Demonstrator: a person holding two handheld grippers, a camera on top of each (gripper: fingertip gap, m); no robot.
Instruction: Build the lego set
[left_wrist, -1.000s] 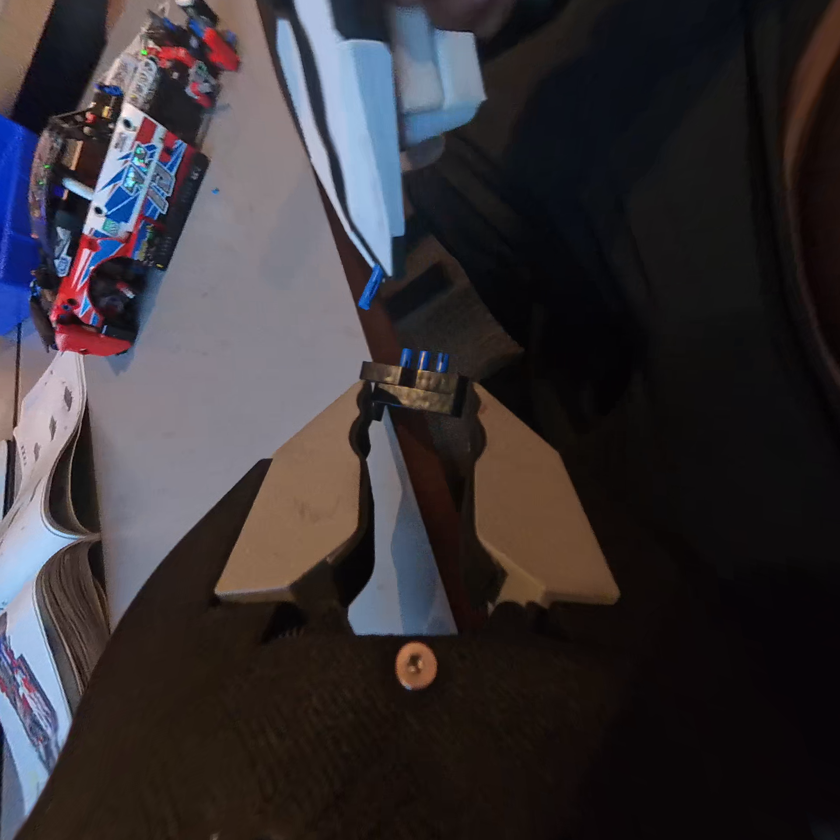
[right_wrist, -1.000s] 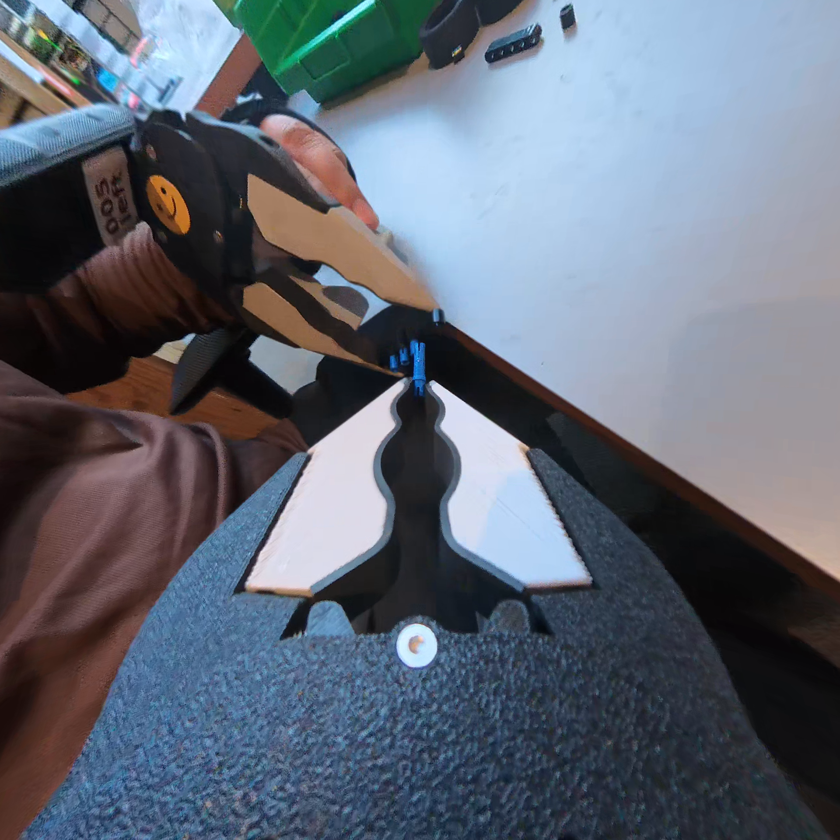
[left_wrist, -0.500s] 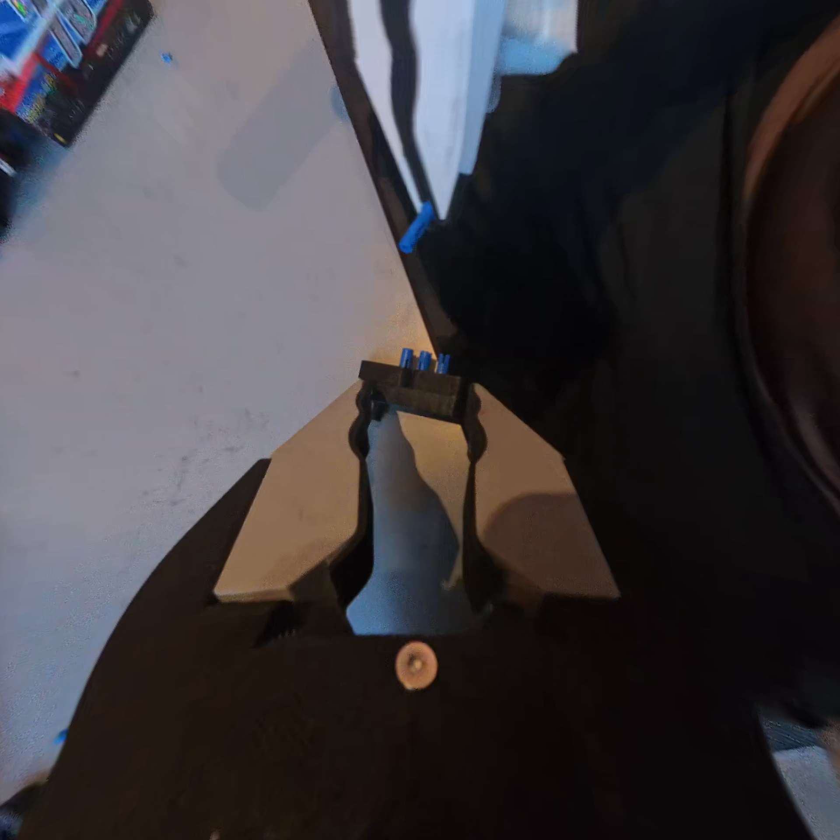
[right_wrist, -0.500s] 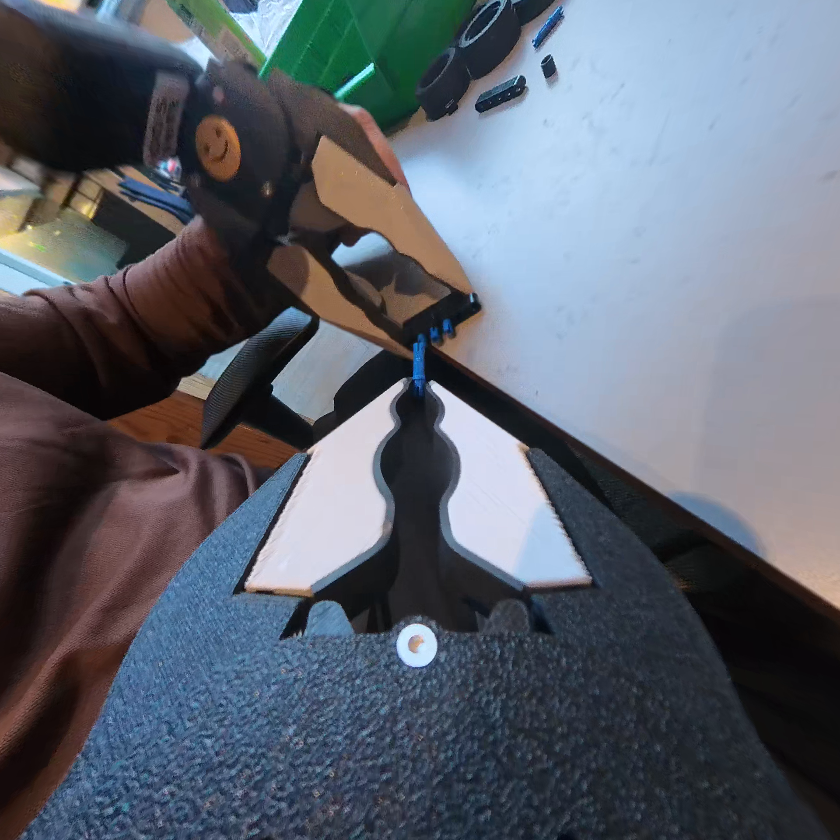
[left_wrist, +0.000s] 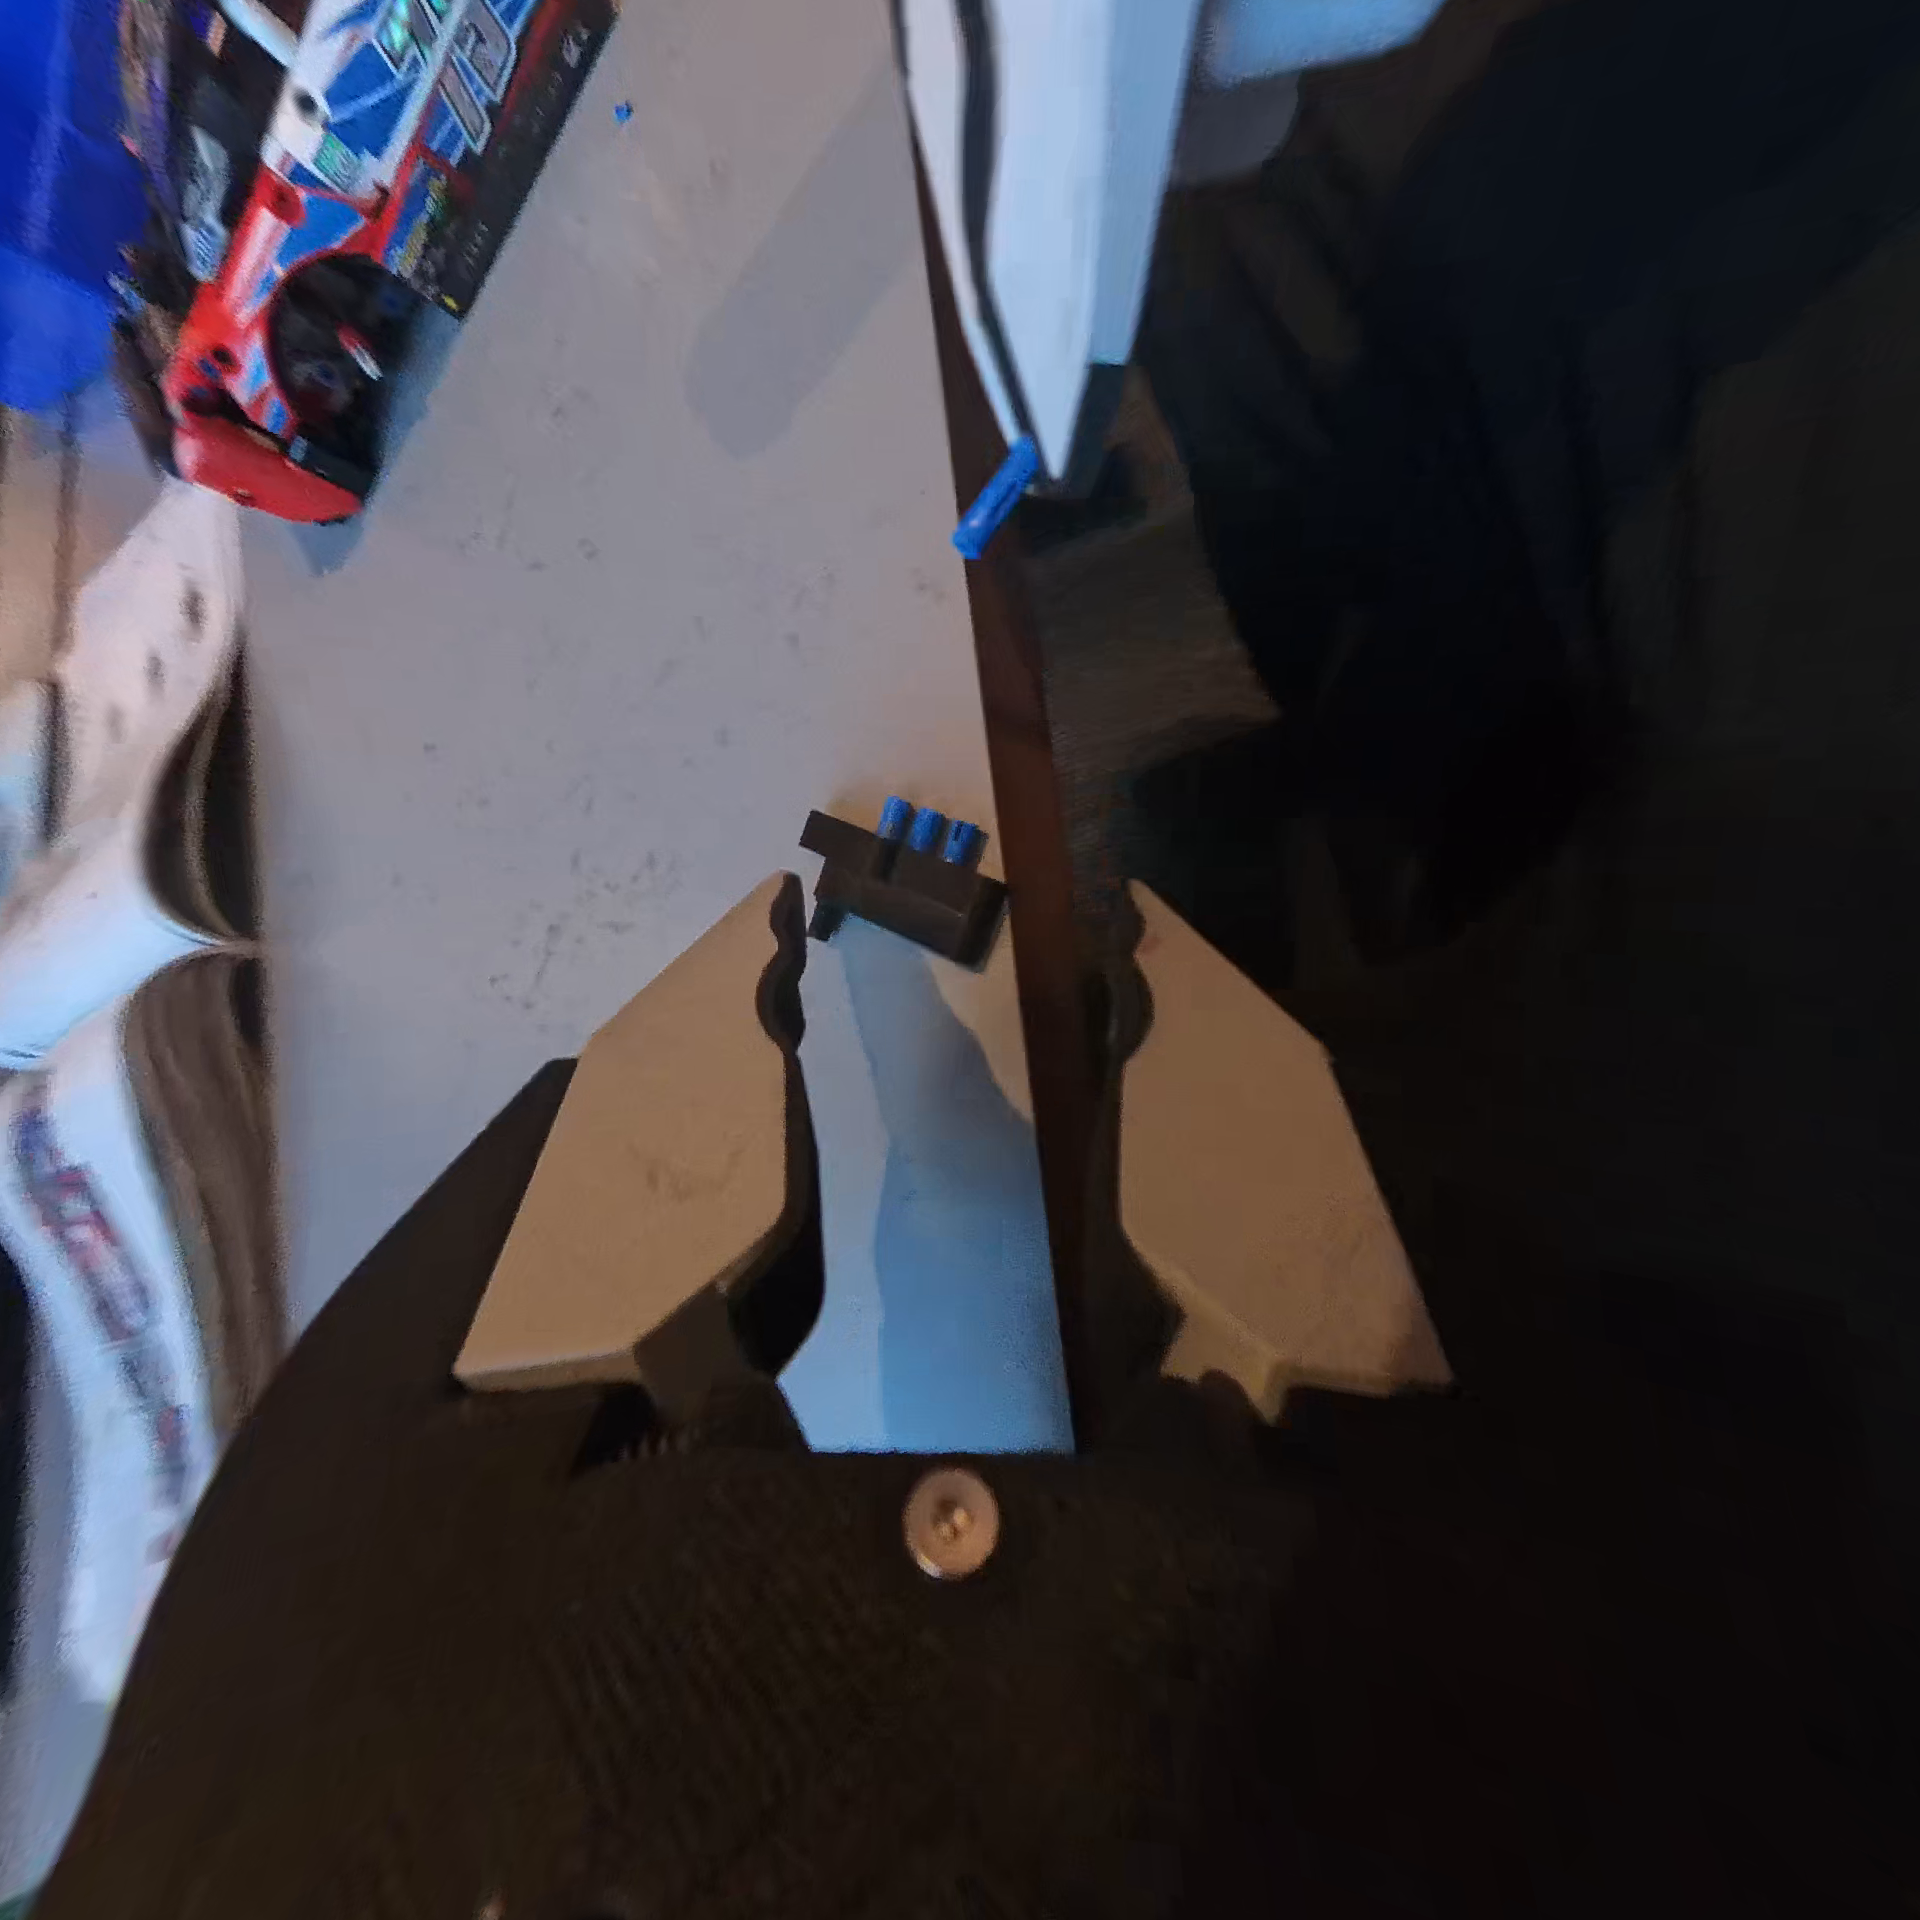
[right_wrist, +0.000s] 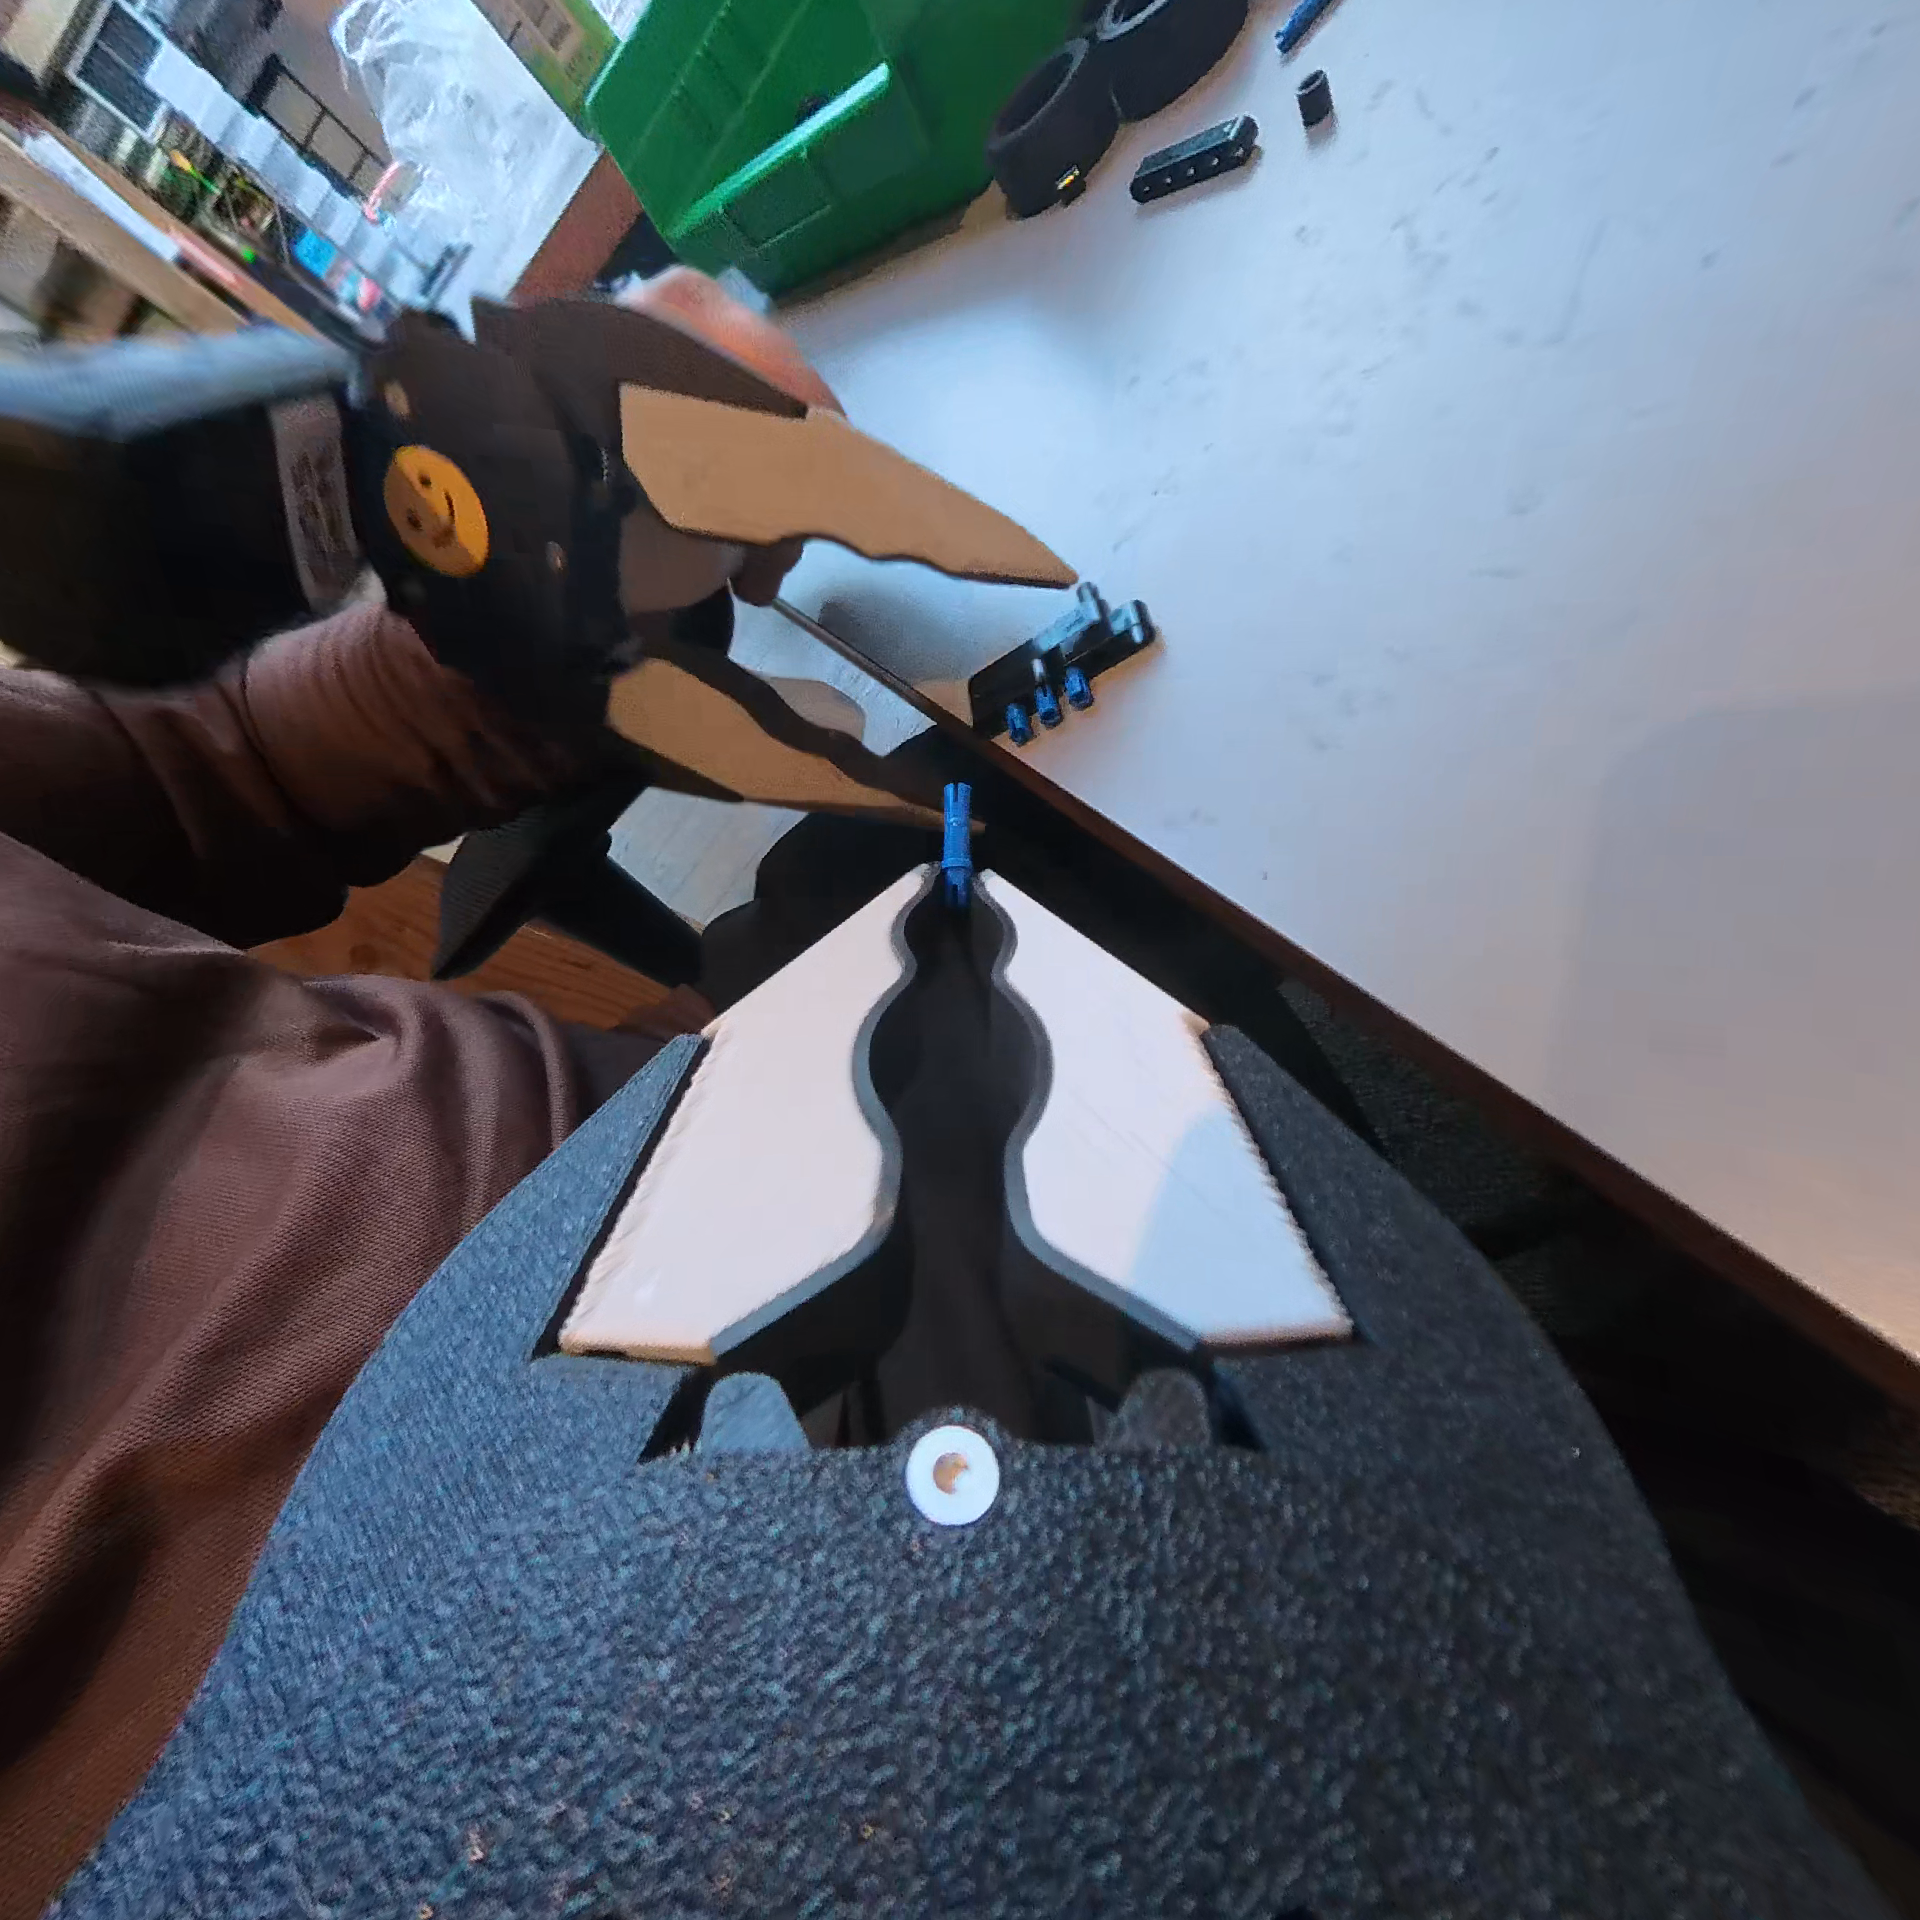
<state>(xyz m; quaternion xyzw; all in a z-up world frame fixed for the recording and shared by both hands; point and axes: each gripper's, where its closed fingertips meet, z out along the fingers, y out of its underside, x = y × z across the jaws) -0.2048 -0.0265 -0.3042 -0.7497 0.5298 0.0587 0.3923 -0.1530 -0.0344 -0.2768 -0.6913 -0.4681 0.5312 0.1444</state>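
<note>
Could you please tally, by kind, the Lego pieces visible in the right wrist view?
Black tyres: 2
Black beam: 1
Small black sleeve: 1
Black assembly at the table edge: 1
Blue pins: 5 (three in the assembly, one in the right gripper, one apparently far back)
Total: 10

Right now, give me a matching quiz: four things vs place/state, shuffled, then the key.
Things:
1. left tool
2. right tool
3. black piece with three blue pins
4. green bin

States:
A. shut on a single blue pin
B. lying on the white table near its edge
C. open, holding nothing
D. at the table's far end, beside two black tyres

Pairs: 1-C, 2-A, 3-B, 4-D
</note>
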